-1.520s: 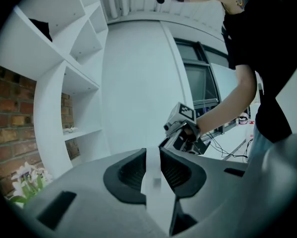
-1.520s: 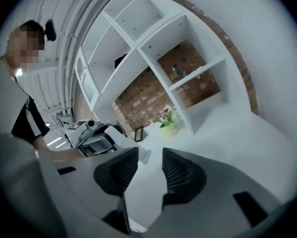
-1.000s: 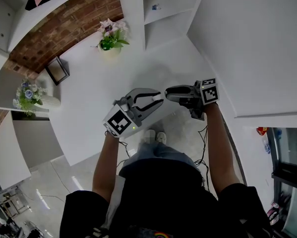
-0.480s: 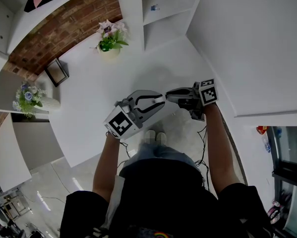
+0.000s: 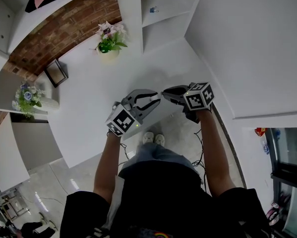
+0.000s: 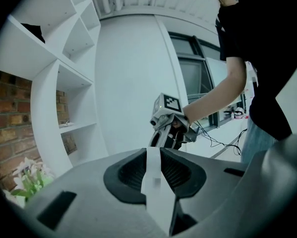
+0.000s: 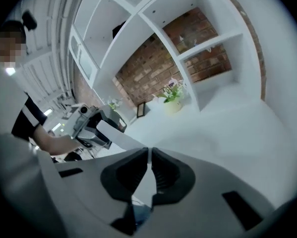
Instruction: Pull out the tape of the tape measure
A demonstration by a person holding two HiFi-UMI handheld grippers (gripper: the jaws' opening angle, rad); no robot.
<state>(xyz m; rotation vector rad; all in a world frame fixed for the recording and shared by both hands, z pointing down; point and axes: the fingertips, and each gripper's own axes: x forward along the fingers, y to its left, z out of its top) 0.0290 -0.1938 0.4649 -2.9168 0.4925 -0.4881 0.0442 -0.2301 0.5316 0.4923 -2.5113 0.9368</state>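
My left gripper (image 6: 153, 155) is shut on the white tape measure (image 6: 156, 185), which shows as a flat white piece between its pads. A short stretch of white tape (image 7: 113, 135) runs from it across to my right gripper (image 7: 149, 156). The right jaws have just been closing and now pinch the tape's end. In the head view the left gripper (image 5: 155, 99) and the right gripper (image 5: 164, 92) meet tip to tip above the near edge of the white table (image 5: 89, 103). The tape measure itself is mostly hidden by the fingers there.
A potted plant (image 5: 108, 39) stands at the table's far side, with a small picture frame (image 5: 56, 71) and a second flower vase (image 5: 30, 97) to the left. White shelves (image 5: 158, 9) rise behind. Cables (image 5: 204, 133) lie on the floor by my feet.
The right gripper's jaws went from wide open to closed on the tape's end, and its marker cube rolled towards the camera. Both grippers sank slightly.
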